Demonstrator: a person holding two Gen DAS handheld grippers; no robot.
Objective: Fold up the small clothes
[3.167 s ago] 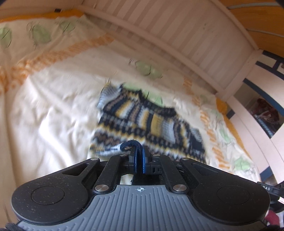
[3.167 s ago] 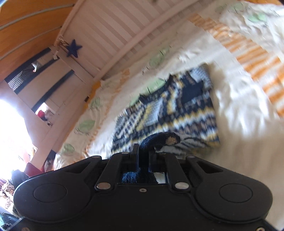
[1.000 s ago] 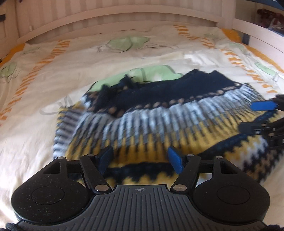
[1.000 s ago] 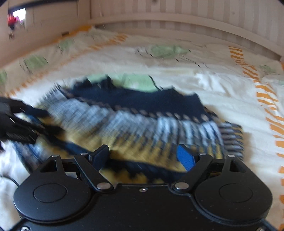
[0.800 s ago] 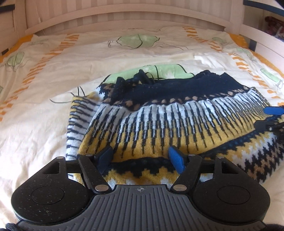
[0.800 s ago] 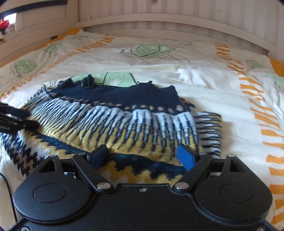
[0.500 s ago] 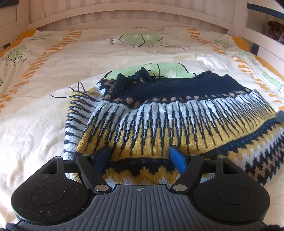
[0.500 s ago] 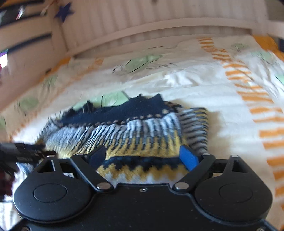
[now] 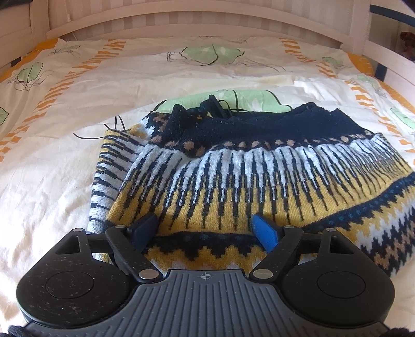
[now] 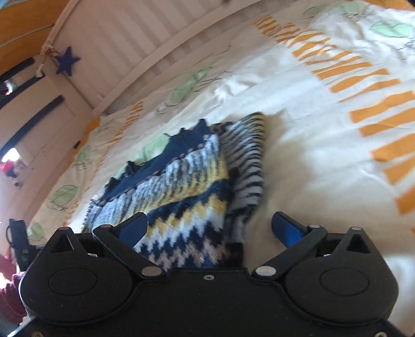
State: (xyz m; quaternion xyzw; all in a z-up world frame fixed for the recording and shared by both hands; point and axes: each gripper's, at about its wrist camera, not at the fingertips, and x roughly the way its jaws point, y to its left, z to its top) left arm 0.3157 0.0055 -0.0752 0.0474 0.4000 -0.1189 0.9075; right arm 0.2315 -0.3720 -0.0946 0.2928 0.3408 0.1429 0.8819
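A small knitted sweater [image 9: 259,181] in navy, white and yellow patterns lies folded on the bed. It also shows in the right wrist view [image 10: 186,197]. My left gripper [image 9: 205,228] is open and empty, low over the sweater's near left part. My right gripper [image 10: 210,225] is open and empty, tilted, over the sweater's near right corner, with its right finger [image 10: 285,228] over bare sheet. A striped sleeve [image 9: 109,181] sticks out at the left side of the fold.
The cream duvet [image 9: 64,129] with orange stripes and green leaf prints covers the bed. A white slatted bed rail [image 9: 194,23] runs along the far side. A blue star [image 10: 66,63] hangs on the bed post at the left in the right wrist view.
Both grippers opened and let go of the sweater, which now lies folded. In the last half second my right gripper has tilted and swung toward the sweater's right corner; my left has barely moved.
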